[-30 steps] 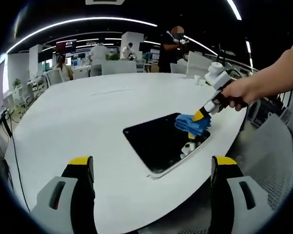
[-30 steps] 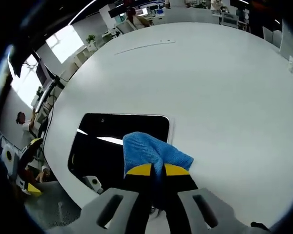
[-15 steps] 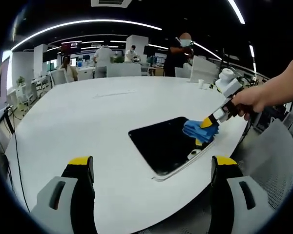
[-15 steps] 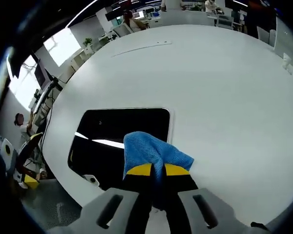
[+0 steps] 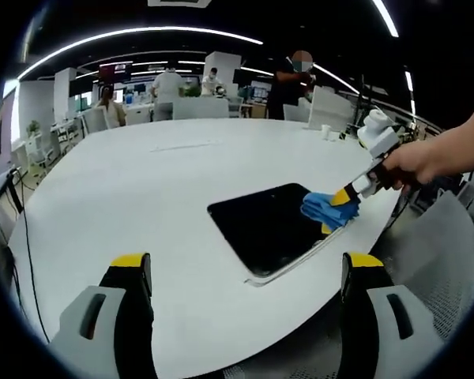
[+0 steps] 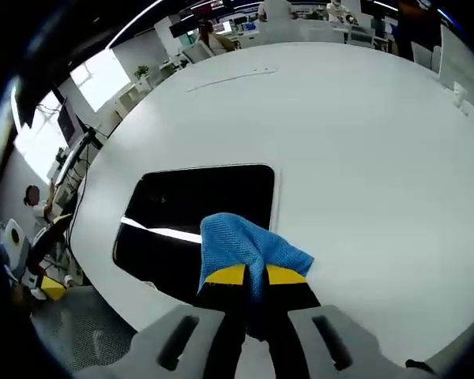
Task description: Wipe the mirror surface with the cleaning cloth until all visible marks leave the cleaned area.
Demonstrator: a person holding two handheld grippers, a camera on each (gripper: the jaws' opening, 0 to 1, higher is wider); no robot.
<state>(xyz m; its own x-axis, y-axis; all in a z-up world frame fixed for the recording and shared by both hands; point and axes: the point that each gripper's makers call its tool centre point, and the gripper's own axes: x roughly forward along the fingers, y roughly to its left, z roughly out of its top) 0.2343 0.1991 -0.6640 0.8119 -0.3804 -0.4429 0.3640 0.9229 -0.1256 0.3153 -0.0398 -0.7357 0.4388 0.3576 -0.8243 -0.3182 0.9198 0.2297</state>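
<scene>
A dark rectangular mirror (image 5: 265, 229) lies flat near the edge of the white round table (image 5: 126, 197). In the left gripper view the right gripper (image 5: 346, 200), held by a hand, presses a blue cleaning cloth (image 5: 325, 209) on the mirror's right corner. My left gripper (image 5: 249, 272) stands open well short of the mirror, with nothing between its fingers. In the right gripper view the right gripper (image 6: 255, 276) is shut on the blue cloth (image 6: 245, 245), which rests at the near edge of the mirror (image 6: 189, 213). A bright strip of light reflects in the glass.
The table edge runs just past the mirror, with grey floor (image 5: 434, 268) below. Small white cups (image 5: 325, 131) stand at the table's far right. Several people and desks fill the office behind. A thin line (image 6: 229, 75) crosses the far tabletop.
The right gripper and cloth have slid toward the mirror's right corner. In the right gripper view the mirror has moved up slightly as that camera shifted.
</scene>
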